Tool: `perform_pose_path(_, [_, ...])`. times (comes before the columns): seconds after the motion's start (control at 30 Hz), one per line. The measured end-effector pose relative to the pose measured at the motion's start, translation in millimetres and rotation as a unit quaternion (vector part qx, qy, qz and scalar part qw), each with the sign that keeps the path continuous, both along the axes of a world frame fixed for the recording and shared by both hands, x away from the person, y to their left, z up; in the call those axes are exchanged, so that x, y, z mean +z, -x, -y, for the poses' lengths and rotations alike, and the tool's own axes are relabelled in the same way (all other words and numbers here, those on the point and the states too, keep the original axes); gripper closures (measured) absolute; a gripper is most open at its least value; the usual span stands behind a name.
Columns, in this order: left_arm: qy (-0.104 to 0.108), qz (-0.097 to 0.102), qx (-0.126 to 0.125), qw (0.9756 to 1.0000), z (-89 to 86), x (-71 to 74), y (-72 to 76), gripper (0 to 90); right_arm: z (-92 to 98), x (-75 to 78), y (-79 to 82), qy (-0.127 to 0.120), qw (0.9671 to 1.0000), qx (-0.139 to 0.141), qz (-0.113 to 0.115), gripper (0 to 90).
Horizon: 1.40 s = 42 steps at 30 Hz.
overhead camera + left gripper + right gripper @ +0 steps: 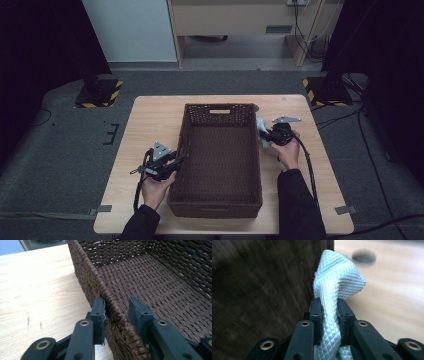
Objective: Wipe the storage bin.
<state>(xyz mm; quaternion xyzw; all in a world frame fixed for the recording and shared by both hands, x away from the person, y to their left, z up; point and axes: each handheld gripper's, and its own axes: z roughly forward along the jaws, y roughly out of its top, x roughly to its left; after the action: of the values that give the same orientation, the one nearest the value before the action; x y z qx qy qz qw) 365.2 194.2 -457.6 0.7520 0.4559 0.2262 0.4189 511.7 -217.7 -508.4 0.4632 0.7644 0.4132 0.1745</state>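
The right gripper (329, 308) has its jaws pinched tight on a pale blue cloth (338, 280), just outside the basket (221, 200). The left gripper (117, 312) straddles the basket's left rim, jaws parted, one barely touching. Best close it first, steadying the basket on the bench (150, 120), then lift the cloth over the wall.

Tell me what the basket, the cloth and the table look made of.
Basket: dark brown woven wicker or rope-like fibre, matte; braided strands show. Cloth: pale blue textile, quilted diamond weave, slight sheen, held in the right gripper. Table: light wood or wood-look laminate; grain shows.
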Motion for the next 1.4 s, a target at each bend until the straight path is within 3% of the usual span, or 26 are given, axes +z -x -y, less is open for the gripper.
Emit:
perform_pose_path(0.1, [0.000,0.000,0.000,1.0000,0.0,0.0,0.0,65.8,-1.8,-19.6,1.2,0.016,0.9994,-0.002,-0.032,78.1])
perform_pose_path(0.17, [0.000,0.000,0.000,1.0000,0.0,0.0,0.0,65.8,-2.5,-24.3,2.5,0.013,0.9994,-0.002,-0.033,78.2])
perform_pose_path(0.23, [0.000,0.000,0.000,1.0000,0.0,0.0,0.0,65.8,-2.6,-19.7,3.8,0.005,0.9994,0.003,-0.034,78.1])
perform_pose_path(0.33, [0.000,0.000,0.000,1.0000,0.1,0.0,0.1,65.8,1.4,0.7,7.8,-0.036,0.9993,0.009,-0.004,78.1])
perform_pose_path(0.43, [0.000,0.000,0.000,1.0000,0.1,0.0,0.1,65.8,6.4,28.3,13.1,-0.078,0.9957,0.017,0.046,78.2])
perform_pose_path(0.5, [0.000,0.000,0.001,1.0000,0.1,0.0,0.0,65.8,7.2,41.9,16.4,-0.085,0.9941,0.023,0.063,78.2])
perform_pose_path(0.57, [0.000,0.000,0.001,1.0000,0.1,0.0,0.1,65.8,5.8,47.0,18.6,-0.073,0.9947,0.029,0.066,78.2])
perform_pose_path(0.67, [0.000,0.000,0.001,1.0000,0.1,0.0,0.1,65.8,3.6,41.0,19.5,-0.047,0.9970,0.031,0.053,78.2])
perform_pose_path(0.8, [0.000,0.000,0.001,1.0000,0.1,0.0,0.0,65.8,0.8,16.0,18.7,-0.008,0.9996,0.024,0.013,78.2])
perform_pose_path(0.93, [0.000,0.000,0.001,1.0000,0.1,0.0,0.0,65.8,-2.8,-8.8,18.8,0.027,0.9989,0.022,-0.031,78.2])
perform_pose_path(1.0, [0.000,0.000,0.001,1.0000,0.1,0.0,0.1,65.8,-5.0,-12.7,19.6,0.037,0.9983,0.027,-0.036,78.1])
perform_pose_path(1.1, [0.001,0.000,0.001,1.0000,0.1,-0.1,0.0,65.8,-4.1,0.6,22.2,0.026,0.9989,0.034,-0.020,78.1])
perform_pose_path(1.27, [0.001,0.000,0.002,1.0000,0.3,0.0,0.1,65.9,3.0,46.7,29.6,-0.031,0.9977,0.039,0.046,78.2])
perform_pose_path(1.33, [0.001,-0.001,0.002,1.0000,0.3,0.0,0.0,65.8,1.6,58.7,32.5,-0.020,0.9970,0.047,0.059,78.2])
perform_pose_path(1.4, [0.002,-0.001,0.002,1.0000,0.3,-0.1,0.0,65.9,-0.9,60.6,34.0,-0.007,0.9970,0.050,0.058,78.2])
